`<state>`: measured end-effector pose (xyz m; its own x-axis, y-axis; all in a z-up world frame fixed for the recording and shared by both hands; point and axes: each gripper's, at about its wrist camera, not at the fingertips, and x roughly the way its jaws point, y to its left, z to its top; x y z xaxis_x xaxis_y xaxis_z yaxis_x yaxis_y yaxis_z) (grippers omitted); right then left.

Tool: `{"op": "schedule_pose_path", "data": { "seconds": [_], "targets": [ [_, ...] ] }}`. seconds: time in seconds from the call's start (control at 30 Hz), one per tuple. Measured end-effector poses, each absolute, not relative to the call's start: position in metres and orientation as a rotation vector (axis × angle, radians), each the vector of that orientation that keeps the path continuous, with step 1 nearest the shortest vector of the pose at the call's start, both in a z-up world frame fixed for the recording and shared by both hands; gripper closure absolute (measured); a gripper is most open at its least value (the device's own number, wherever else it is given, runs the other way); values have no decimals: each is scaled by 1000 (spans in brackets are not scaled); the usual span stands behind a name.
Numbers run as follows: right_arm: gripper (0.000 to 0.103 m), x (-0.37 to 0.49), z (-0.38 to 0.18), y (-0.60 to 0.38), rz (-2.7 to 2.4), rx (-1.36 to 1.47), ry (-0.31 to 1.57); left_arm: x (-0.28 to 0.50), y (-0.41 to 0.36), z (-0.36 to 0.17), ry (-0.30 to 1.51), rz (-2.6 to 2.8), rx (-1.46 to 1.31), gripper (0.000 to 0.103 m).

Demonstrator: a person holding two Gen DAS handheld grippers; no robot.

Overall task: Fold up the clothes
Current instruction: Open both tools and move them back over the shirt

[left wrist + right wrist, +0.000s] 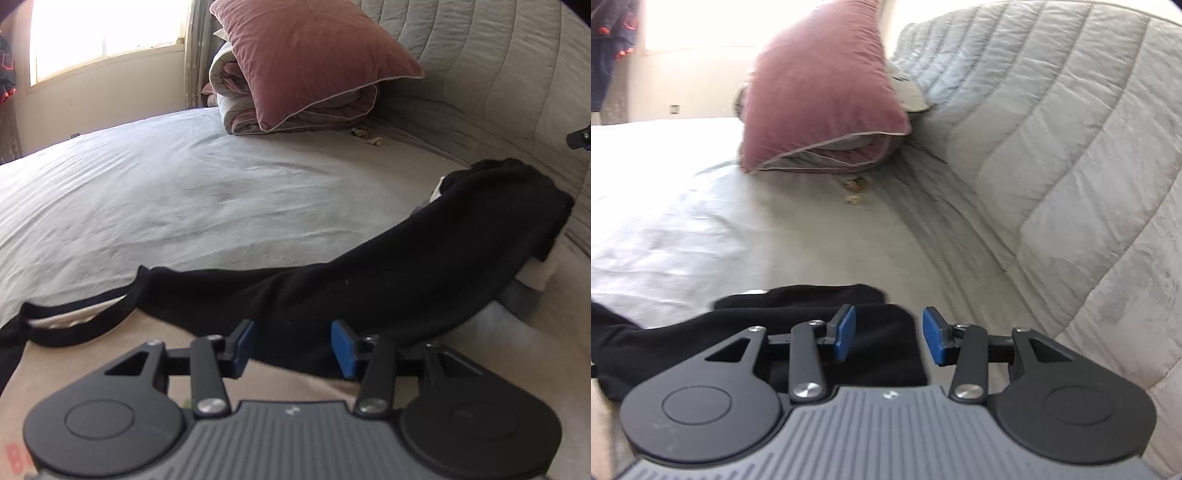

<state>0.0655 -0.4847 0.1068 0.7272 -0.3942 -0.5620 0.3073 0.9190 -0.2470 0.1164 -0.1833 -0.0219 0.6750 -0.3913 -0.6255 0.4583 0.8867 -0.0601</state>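
Lying across the bed: a black garment (369, 280) is stretching as a long band over a grey sheet (184, 192), its long axis running from the near left to the far right in the left wrist view.
Garment ends: a thin strap or neckline loop (81, 321) is trailing at the left end; the right end is bunching into a soft heap over something pale.
Left gripper (293, 343): its jaws are standing about half open, blue pads facing each other, gripping nothing; the black cloth is lying just past and under the fingertips.
Right gripper (888, 334): it is also standing roughly half open and empty, poised over the folded right end of the garment (775, 332), whose edge is lying between and beneath the pads.
Key relation: the garment is lying crosswise to both pairs of jaws, so each hand is sitting nearest its own end; a fold would probably call for re-gripping an edge.
Under the left gripper: a beige cloth (110, 354) is spreading beneath the black one.
Textures: the black fabric is looking soft, matte and limp; the sheet is lightly wrinkled.
Surroundings: a dusty-pink pillow (314, 55) is resting on a rolled duvet, and a quilted grey headboard (1052, 147) is curving along the right.
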Motion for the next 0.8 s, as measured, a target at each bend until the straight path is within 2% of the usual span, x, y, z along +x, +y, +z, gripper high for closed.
{"op": "schedule_pose_path", "data": {
  "seconds": [0.3, 0.47, 0.8],
  "targets": [
    [46, 40, 117, -411, -280, -173, 631, 65, -104, 13, 702, -391, 67, 37],
    [46, 27, 108, -368, -199, -162, 632, 39, -50, 19, 716, -336, 54, 29],
    [42, 9, 85, -280, -55, -115, 622, 5, 60, 5, 741, -185, 24, 25]
  ]
}}
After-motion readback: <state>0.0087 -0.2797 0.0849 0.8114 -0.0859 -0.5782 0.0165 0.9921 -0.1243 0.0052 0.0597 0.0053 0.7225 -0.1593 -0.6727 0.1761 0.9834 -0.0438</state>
